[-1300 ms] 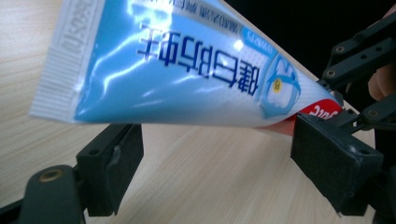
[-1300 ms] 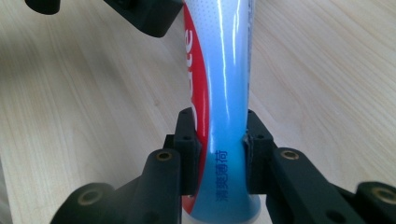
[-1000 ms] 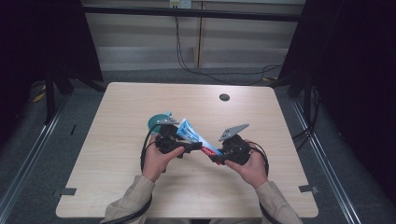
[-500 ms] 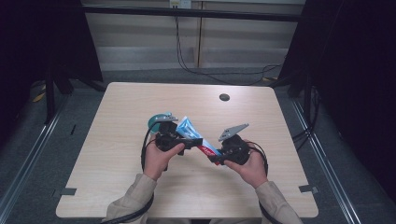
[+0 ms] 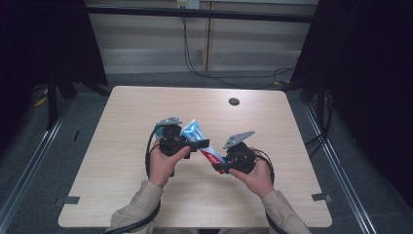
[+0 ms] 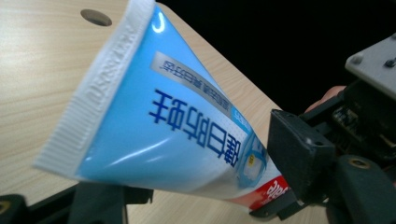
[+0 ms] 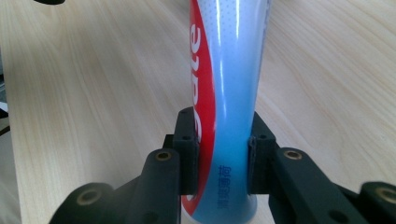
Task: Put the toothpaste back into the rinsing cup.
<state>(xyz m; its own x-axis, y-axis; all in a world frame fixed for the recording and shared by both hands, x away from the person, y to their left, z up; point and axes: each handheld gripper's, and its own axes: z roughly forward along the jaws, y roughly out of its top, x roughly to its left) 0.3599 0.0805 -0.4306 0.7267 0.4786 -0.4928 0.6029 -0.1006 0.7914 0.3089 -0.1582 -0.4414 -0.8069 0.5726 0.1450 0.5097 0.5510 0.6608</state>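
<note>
A blue and white toothpaste tube [image 5: 195,131] with a red band is held off the table between both hands. Its flat crimped end [image 6: 88,98] points up and away. My right gripper [image 5: 219,166] is shut on the tube's lower red end, and its two black pads [image 7: 187,154] press the tube [image 7: 229,93] from both sides. My left gripper [image 5: 202,144] reaches across the tube's middle from the left. In the left gripper view the tube [image 6: 187,121] lies over my own jaws, which stand apart with table showing between them. The right gripper [image 6: 280,189] is at that view's right.
The light wooden table [image 5: 122,185] has a dark round hole [image 5: 234,101] near its far edge. Black cables [image 5: 195,68] hang behind the table. Dark frames stand at both sides, and grey floor rails run along them.
The left gripper has turned a little over the tube, hiding most of a teal part beside it. The tube and the right gripper have stayed in place.
</note>
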